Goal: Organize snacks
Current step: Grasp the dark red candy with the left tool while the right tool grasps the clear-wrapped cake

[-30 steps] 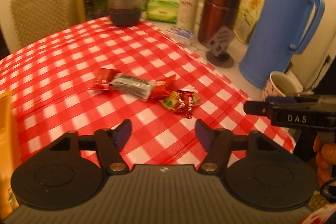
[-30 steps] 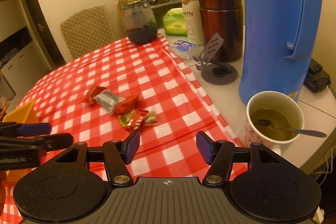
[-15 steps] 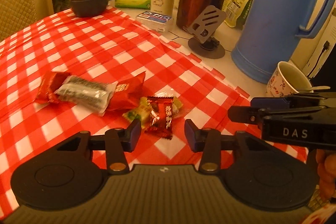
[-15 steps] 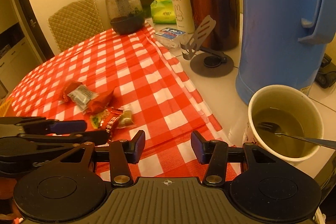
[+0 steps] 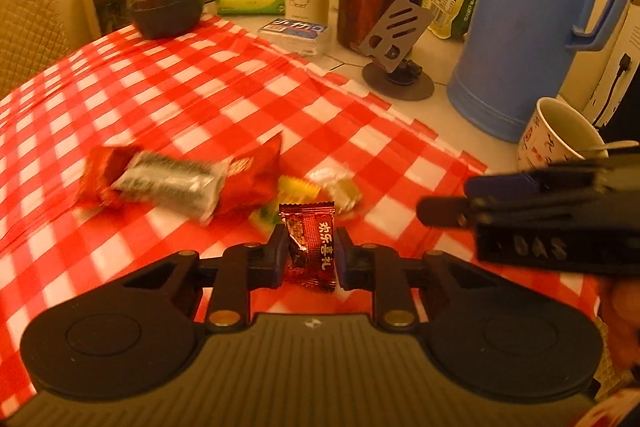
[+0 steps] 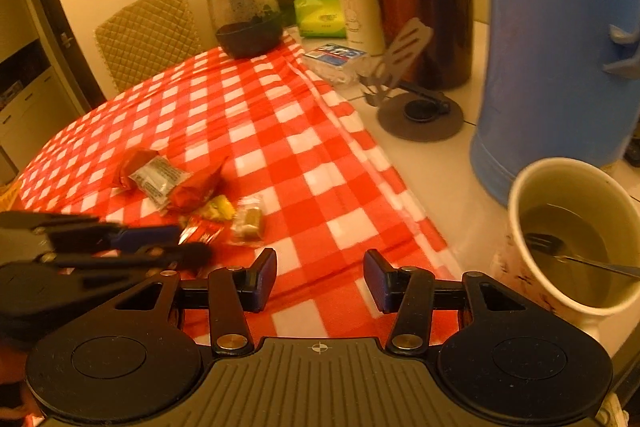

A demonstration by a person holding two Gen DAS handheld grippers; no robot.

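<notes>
Red-brown candy (image 5: 310, 245) is pinched between the pressed-in pads of the left tool (image 5: 310, 255), low over the checked surface (image 5: 208, 99).
Sorting looks barely begun: one candy gripped, while a red-and-silver packet (image 5: 176, 181), a yellow sweet (image 5: 298, 187) and a pale sweet (image 5: 340, 187) lie clustered just beyond. Beside it, the right tool (image 6: 320, 277) hangs spread and empty.
</notes>
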